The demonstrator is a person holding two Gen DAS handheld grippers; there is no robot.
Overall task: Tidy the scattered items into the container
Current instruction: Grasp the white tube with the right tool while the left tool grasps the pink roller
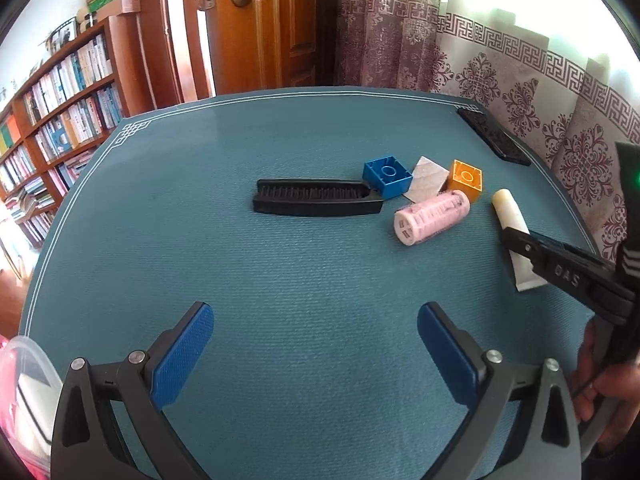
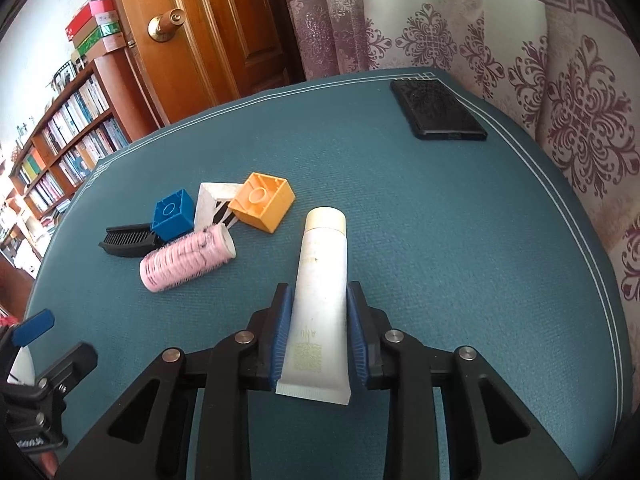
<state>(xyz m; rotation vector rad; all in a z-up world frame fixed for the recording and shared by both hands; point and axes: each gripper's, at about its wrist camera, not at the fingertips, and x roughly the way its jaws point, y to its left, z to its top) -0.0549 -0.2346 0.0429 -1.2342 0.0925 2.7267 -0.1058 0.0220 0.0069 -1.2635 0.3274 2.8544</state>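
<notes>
Desk (image 1: 200, 220) with a teal textured mat fills the left wrist view. The left gripper (image 1: 316, 356) sits low in the near foreground, its two blue-padded fingers (image 1: 182, 354) spread wide apart with only bare mat between them. A cluster of items lies toward the far right: a black comb (image 1: 316, 199) lying flat, a blue toy block (image 1: 387, 176) touching the comb's right end, a white packet (image 1: 429, 179) just right of the block, an orange toy block (image 1: 466, 178) beyond that, and a pink hair roller (image 1: 432, 218) on its side in front of them. Farther right, a white tube (image 1: 512, 216) lies on the mat with the right gripper's black finger across its near part. A black flat case (image 1: 494, 138) rests at the far right corner. The rim of a clear plastic container (image 1: 28, 364) shows at the near left edge. A person's hand (image 1: 600, 396) appears at the near right.

In the right wrist view, the right gripper (image 2: 320, 300) is clamped on the white tube (image 2: 324, 276), blue pads pressing both sides of its lower half, cap pointing away. To the far left lie the pink hair roller (image 2: 188, 260), blue toy block (image 2: 174, 214), white packet (image 2: 212, 204), orange toy block (image 2: 262, 202) and black comb (image 2: 126, 240). The black flat case (image 2: 438, 110) sits at the far right. Part of the left gripper shows at the near left edge.
</notes>
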